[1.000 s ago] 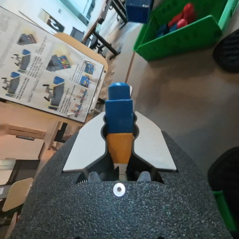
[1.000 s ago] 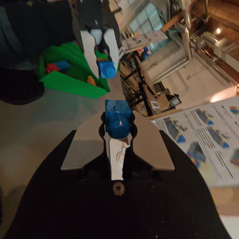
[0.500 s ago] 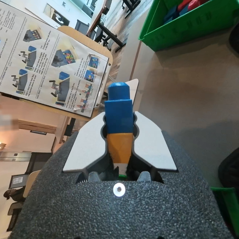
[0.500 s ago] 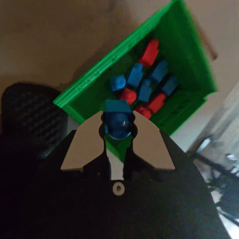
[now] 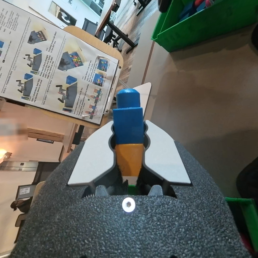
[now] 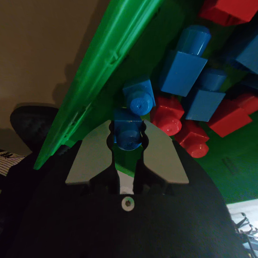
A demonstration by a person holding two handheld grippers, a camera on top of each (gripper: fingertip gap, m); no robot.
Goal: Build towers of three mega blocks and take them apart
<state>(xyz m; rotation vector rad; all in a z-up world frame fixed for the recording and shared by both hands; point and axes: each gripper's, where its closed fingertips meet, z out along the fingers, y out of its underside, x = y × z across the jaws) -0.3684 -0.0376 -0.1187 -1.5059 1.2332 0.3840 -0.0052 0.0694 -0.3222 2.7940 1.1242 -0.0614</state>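
Observation:
My left gripper [image 5: 128,124] is shut on a two-block stack held above the grey table: a blue block [image 5: 128,125] with its stud pointing away, on an orange block [image 5: 128,157] deeper between the jaws. My right gripper [image 6: 127,122] is shut on a single blue block [image 6: 127,134] with its stud facing the camera. It is low inside a green bin [image 6: 97,69], right next to a loose blue block [image 6: 139,99] and a red one [image 6: 166,117]. The bin also shows in the left wrist view [image 5: 202,27] at the far right.
Several more loose blue and red blocks lie in the bin. A printed instruction sheet [image 5: 55,69] stands on a wooden board at the table's left. A second green bin edge [image 5: 242,206] is at the lower right. A dark rounded object [image 6: 32,122] lies outside the bin wall. The gap from one gripper's tips to the other's is roughly 45 centimeters. My right gripper is the nearer one to the dark rounded object [image 6: 32,122]: about 15 centimeters, against 35 centimeters.
My right gripper swung from near the left gripper over to the green bin and dropped low into it with the blue block. My left gripper stayed shut and drifted slightly.

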